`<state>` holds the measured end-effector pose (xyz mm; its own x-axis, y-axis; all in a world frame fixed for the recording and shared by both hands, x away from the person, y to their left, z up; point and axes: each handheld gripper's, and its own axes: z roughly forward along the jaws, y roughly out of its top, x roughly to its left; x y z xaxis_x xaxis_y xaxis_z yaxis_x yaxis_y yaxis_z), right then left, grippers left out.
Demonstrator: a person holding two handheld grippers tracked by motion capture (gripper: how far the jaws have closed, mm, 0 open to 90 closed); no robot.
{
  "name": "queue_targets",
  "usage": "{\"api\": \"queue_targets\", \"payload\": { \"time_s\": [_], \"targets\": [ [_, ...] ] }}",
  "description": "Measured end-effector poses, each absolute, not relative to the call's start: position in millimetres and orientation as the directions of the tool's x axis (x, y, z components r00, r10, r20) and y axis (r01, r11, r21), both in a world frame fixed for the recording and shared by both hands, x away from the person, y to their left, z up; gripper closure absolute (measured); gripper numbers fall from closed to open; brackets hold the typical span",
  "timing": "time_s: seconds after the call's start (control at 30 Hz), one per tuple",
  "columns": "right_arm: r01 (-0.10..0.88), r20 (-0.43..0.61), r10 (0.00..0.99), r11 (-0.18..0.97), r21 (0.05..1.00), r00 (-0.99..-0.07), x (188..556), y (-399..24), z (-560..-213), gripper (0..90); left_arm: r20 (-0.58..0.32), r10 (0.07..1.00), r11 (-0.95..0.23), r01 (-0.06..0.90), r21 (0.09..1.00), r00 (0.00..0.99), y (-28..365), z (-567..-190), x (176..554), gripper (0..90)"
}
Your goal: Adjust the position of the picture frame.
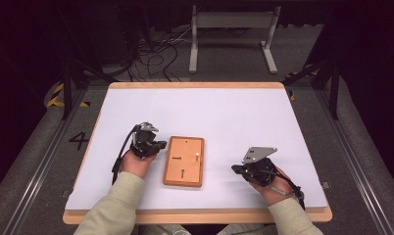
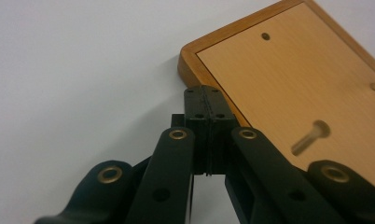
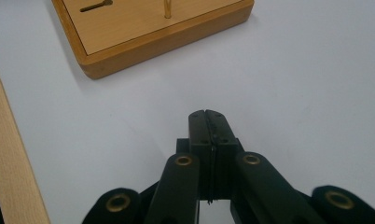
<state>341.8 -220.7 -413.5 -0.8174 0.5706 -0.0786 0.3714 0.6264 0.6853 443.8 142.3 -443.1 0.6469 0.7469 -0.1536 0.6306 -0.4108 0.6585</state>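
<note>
The white surface [image 1: 224, 112] is carrying a wooden board [image 1: 184, 161] near its front middle, with two bolts lying flat on it, one [image 1: 177, 158] above the other [image 1: 183, 172], and a third bolt [image 1: 197, 156] standing upright near its right edge. The work is looking like its approach step: the left claw [image 1: 158, 145], jaws pressed together and holding nothing, is hovering just beside the board's left edge, while the right claw [image 1: 237, 169], equally closed and empty, is waiting well apart on the right. Next, I judge, a claw needs opening before picking a bolt.

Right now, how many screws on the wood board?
3. One lies flat mid-board, one lies flat nearer the person, one stands upright by the right edge. The board also has an empty hole at its far end.
</note>
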Motion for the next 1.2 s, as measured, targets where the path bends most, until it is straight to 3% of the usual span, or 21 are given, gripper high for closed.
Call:
{"api": "queue_targets", "payload": {
  "time_s": [0.43, 0.9, 1.2],
  "targets": [
    [0.383, -0.08, 0.583, 0.624, 0.681, -0.809, 337.2, -225.4, -415.2, 90.0, -0.205, 0.738, -0.403, 0.664, 0.63, 0.643, 134.9, -448.5, 460.4, 90.0],
    [0.398, -0.078, 0.604, 0.61, 0.686, -0.793, 332.6, -234.3, -414.4, 90.0, -0.201, 0.608, -0.509, 0.571, 0.644, 0.768, 79.6, -448.3, 454.5, 89.9],
    [0.397, -0.077, 0.603, 0.61, 0.685, -0.794, 333.1, -236.0, -414.3, 90.0, -0.164, 0.611, -0.516, 0.547, 0.659, 0.774, 74.4, -443.1, 445.7, 89.8]
  ]
}}
